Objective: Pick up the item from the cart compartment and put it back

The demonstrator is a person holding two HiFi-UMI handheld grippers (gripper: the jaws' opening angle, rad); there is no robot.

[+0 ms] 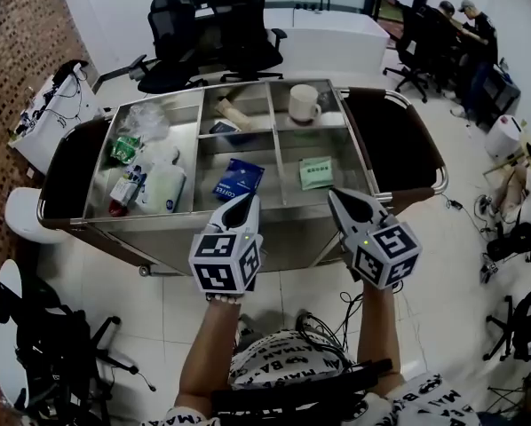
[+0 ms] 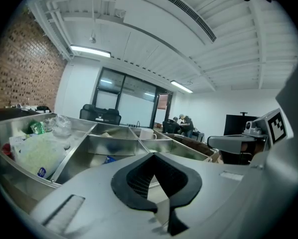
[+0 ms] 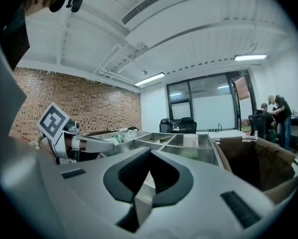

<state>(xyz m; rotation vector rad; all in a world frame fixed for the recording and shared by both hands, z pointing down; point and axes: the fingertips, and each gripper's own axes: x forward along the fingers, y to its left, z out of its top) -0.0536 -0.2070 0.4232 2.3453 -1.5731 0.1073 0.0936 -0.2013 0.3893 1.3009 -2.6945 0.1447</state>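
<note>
Items to pick lie in the compartments of the stainless-steel cart [image 1: 292,204]: a white plastic bottle [image 1: 165,187] in the left bay, a blue packet [image 1: 237,178] in the middle front bay, and a pale green flat packet [image 1: 316,172] in the right front bay, with a white mug [image 1: 304,103] behind it. The left gripper [image 1: 248,201] and right gripper [image 1: 336,195] hover at the cart's near edge, each with its fingers pressed together and holding nothing. Which item is meant is unclear; each packet lies just ahead of one gripper. To pick well, part the fingers before descending, stay clear of the dividers, close on a raised edge, lift straight up, then lower it into the same bay.
</note>
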